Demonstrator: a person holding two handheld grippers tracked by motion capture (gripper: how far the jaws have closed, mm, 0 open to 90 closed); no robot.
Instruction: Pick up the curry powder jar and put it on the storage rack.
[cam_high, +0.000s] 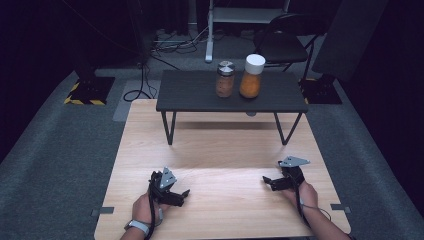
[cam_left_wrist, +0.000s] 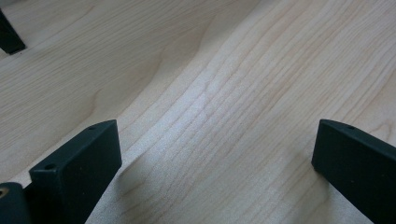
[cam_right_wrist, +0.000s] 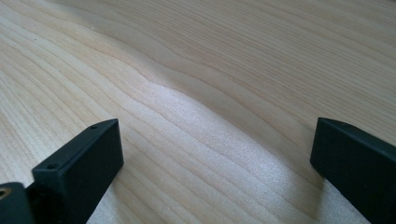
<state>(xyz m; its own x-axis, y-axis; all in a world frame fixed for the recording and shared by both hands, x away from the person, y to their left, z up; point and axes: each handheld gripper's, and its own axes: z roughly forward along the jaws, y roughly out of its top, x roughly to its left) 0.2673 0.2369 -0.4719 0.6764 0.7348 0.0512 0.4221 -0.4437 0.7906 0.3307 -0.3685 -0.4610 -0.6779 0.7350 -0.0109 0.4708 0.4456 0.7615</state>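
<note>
Fingers (cam_left_wrist: 79, 172) of both grippers spread wide, empty, pointing inward over the table (cam_high: 220, 150).

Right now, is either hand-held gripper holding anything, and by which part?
Nothing is held. The left hand-held gripper and right hand-held gripper are both open over the wooden table, with bare wood between their jaws.

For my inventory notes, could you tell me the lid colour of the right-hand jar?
White; the right-hand jar shows best in the high view.

Colours and patterns on the work surface

Pale wooden table (cam_high: 220, 150) with wavy grain; black raised shelf (cam_high: 200, 92) at far side. Left jar (cam_high: 225, 79), brown contents, silver lid; right jar (cam_high: 252, 76), orange contents, white lid. Black left gripper (cam_high: 186, 194) and right gripper (cam_high: 266, 181); grey floor (cam_high: 60, 150)
</note>
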